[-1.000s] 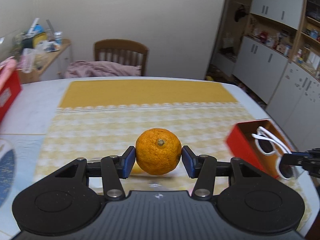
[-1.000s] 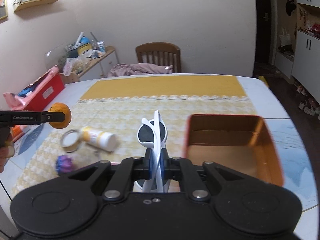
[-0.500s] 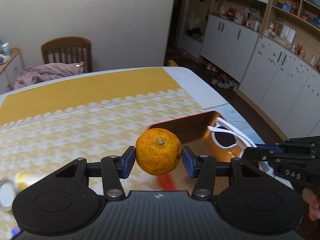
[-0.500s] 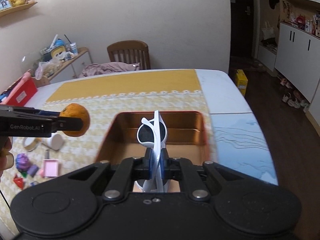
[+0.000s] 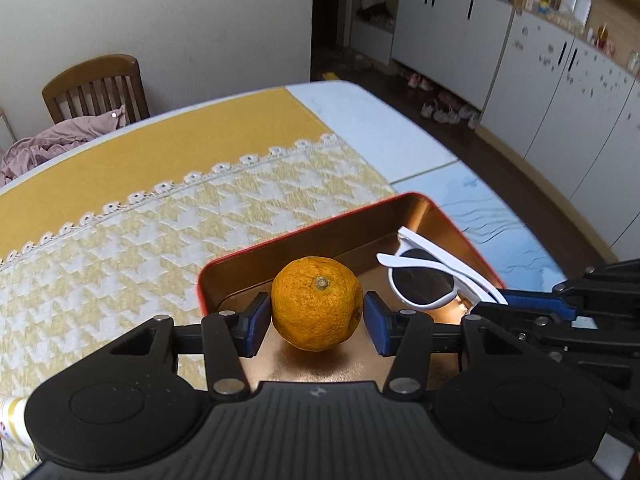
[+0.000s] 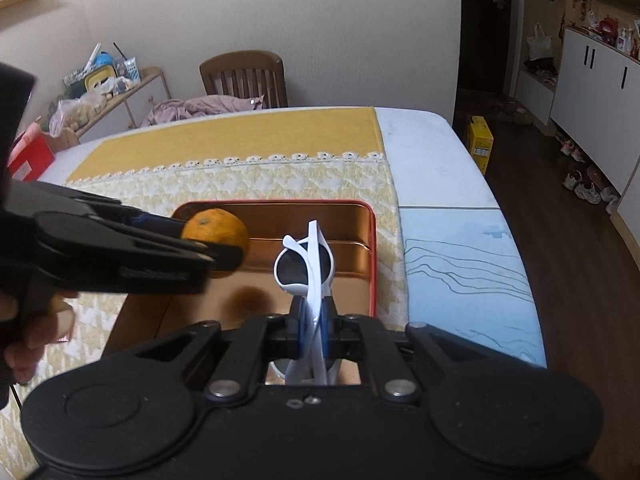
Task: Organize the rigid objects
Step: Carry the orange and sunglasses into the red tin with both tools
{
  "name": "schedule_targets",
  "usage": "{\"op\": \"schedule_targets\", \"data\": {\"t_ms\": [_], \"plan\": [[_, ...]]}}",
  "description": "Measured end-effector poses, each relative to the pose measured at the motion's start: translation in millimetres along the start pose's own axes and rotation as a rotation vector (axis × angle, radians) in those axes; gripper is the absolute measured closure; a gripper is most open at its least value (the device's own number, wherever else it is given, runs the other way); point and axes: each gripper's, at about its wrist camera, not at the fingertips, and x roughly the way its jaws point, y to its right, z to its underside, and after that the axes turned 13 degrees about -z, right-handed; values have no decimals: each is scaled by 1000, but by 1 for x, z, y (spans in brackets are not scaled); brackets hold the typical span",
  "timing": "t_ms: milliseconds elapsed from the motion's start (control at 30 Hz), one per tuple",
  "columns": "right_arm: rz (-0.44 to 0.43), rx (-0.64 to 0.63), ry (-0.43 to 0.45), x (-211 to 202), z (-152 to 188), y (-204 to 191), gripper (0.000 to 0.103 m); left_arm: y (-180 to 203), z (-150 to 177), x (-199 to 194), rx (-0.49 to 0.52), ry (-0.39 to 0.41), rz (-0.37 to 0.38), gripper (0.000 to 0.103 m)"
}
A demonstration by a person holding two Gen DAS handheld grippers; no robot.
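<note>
My left gripper (image 5: 316, 312) is shut on an orange (image 5: 317, 303) and holds it just above the floor of a red tin with a copper inside (image 5: 436, 216). From the right, my right gripper (image 6: 312, 332) is shut on folded white sunglasses (image 6: 306, 264) with dark lenses, held over the same tin (image 6: 372, 248). In the right wrist view the orange (image 6: 216, 230) hangs at the tin's left side, with the left gripper (image 6: 224, 250) reaching in from the left. In the left wrist view the sunglasses (image 5: 428, 280) sit to the right of the orange.
The tin rests on a yellow and white patterned cloth (image 5: 140, 248) near the table's right edge (image 6: 460, 152). A wooden chair (image 6: 244, 76) with a pink garment stands at the far side. A white bottle (image 5: 12, 420) lies at the lower left. White cabinets (image 5: 540, 92) line the right wall.
Both grippers have swung to the right and down, from over the cloth to over the red tin. The orange and the sunglasses stayed gripped throughout.
</note>
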Motion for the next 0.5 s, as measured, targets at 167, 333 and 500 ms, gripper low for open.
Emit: {"op": "schedule_targets", "data": {"t_ms": [167, 333, 500], "plan": [[10, -23, -52, 18, 0, 1, 96, 7, -5, 22, 6, -50, -6, 53], [17, -44, -70, 28, -1, 1, 96, 11, -13, 27, 21, -36, -8, 53], [32, -68, -92, 34, 0, 0, 96, 9, -11, 27, -3, -38, -5, 53]]}}
